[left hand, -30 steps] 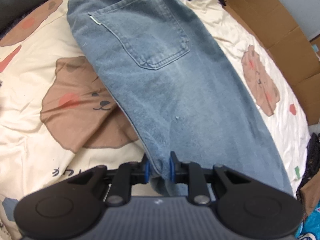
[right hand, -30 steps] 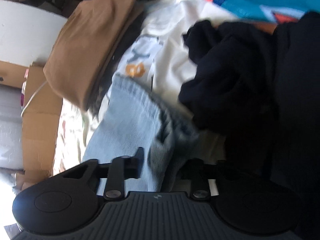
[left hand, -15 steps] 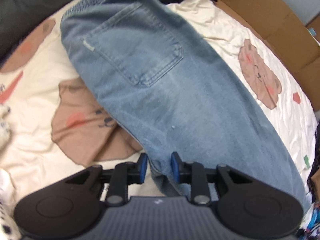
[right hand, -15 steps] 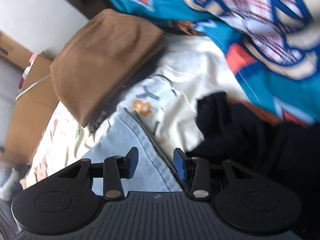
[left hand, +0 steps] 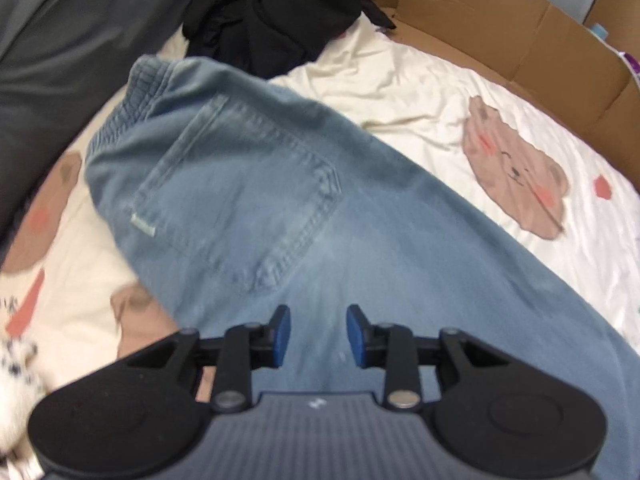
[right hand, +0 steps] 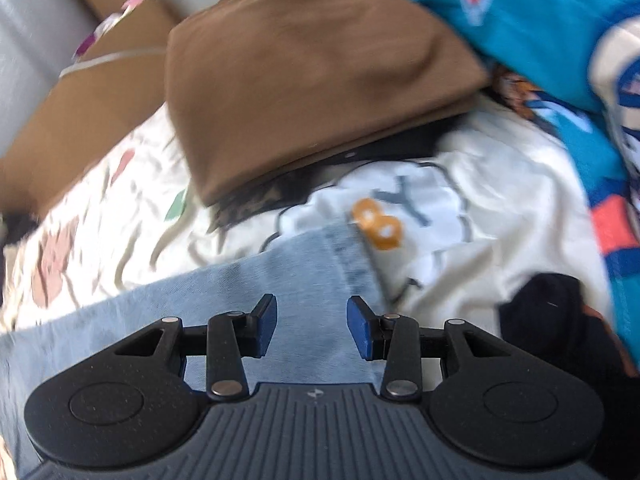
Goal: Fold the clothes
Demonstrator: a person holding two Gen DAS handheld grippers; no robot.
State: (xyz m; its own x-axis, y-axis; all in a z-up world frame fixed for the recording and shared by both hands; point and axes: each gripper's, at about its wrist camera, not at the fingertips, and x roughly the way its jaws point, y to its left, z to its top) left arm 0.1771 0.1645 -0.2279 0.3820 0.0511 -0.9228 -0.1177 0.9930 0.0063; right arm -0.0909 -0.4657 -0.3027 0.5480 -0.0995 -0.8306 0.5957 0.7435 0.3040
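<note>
Across the middle of the left wrist view, the blue jeans (left hand: 304, 216) lie flat on a bed sheet (left hand: 420, 88) printed with brown bears, running from the ribbed waistband at upper left down to the lower right corner, back pocket facing up. The left gripper (left hand: 319, 335) hangs over the denim at bottom centre, its blue-padded fingers (left hand: 282, 334) spread with a clear gap; they have just been opening, and the cloth below is not pinched between them. At the top centre of that view a heap of black clothing (left hand: 276, 20) sits just past the waistband, a cardboard wall (left hand: 520, 36) lines the upper right, and a dark grey cover (left hand: 60, 48) fills the upper left.

In the right wrist view, the hem end of the jeans (right hand: 280, 280) crosses the lower half of the frame. The right gripper (right hand: 312, 328) is above it, fingers (right hand: 266, 326) apart after opening, nothing gripped. The hem overlaps a white printed shirt (right hand: 480, 216) at centre right. A folded brown garment (right hand: 312, 76) lies above it, a teal patterned garment (right hand: 540, 20) fills the upper right, and a black garment (right hand: 552, 320) sits at lower right. This view is blurred.
</note>
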